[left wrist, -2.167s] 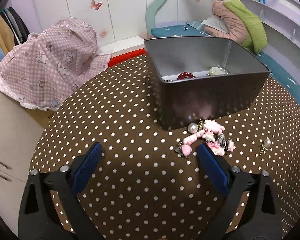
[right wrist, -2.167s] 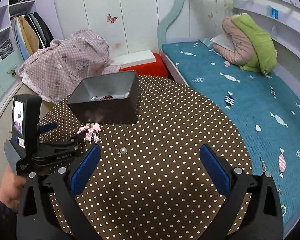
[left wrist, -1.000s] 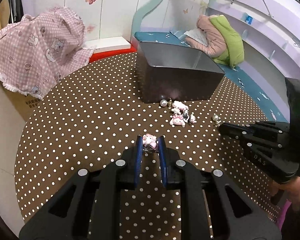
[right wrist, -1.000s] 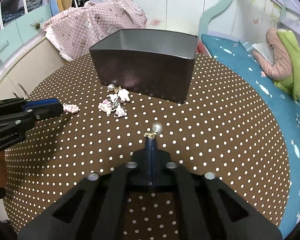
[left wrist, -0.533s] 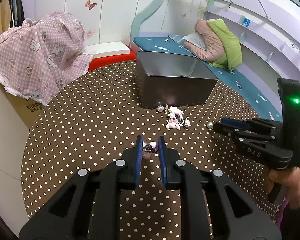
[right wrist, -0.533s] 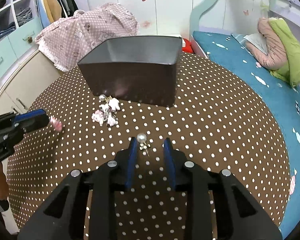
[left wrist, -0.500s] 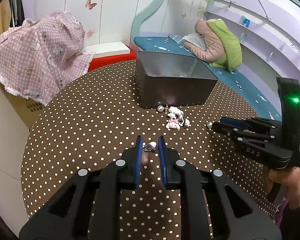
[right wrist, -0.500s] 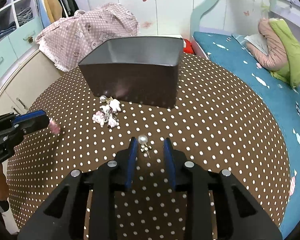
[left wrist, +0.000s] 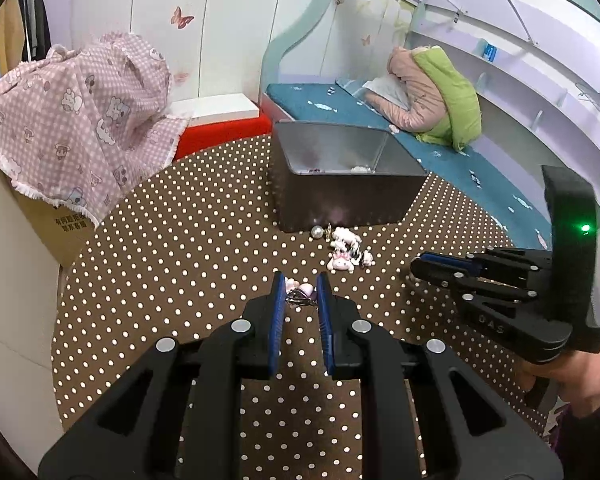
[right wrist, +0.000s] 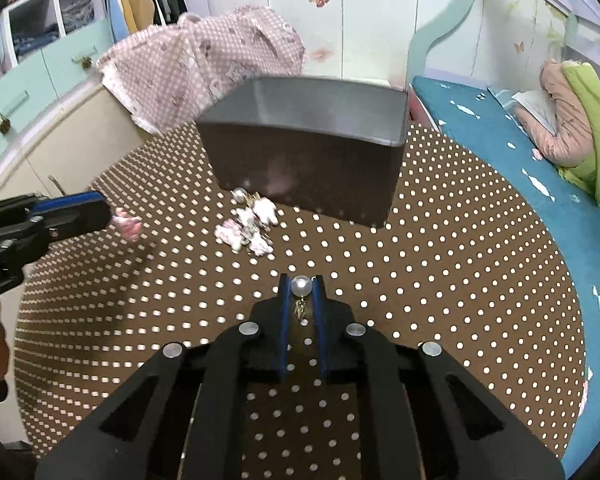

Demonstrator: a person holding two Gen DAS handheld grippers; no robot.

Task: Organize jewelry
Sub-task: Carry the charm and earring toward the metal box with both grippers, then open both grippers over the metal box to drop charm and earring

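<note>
A round table with a brown spotty cloth holds a dark metal box near its far edge. A little heap of pink and white charms lies just in front of the box, touching nothing else. The left gripper pinches a small pink charm between its blue fingers, lifted off the cloth. The right gripper has just been closing, and its fingers now squeeze a pearl earring. A person's hand holds the right gripper's handle, near the table's right edge.
</note>
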